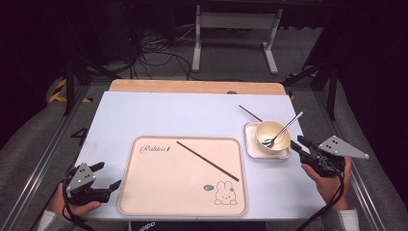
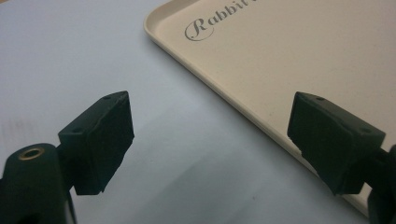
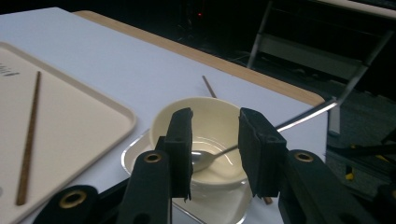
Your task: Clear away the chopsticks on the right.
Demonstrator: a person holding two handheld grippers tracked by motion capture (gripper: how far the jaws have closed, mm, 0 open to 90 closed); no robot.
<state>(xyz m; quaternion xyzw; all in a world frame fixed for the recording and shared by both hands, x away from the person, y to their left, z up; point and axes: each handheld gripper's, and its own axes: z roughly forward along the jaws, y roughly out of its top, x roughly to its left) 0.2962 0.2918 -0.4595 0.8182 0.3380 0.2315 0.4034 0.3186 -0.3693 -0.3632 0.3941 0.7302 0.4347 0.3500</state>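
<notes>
White tabletop (image 1: 159, 113) bearing cream rabbit tray (image 1: 144, 192) with one chopstick (image 1: 207, 160), far right a bowl (image 1: 279, 143) holding spoon (image 1: 283, 130) on square dish (image 1: 250, 144); right gripper (image 1: 300, 145) just beside bowl, jaws parted, empty; left gripper (image 1: 108, 175) near-left, wide apart.

Shiny metal spoon (image 1: 281, 131) in glossy, perhaps ceramic bowl (image 1: 273, 136).
</notes>
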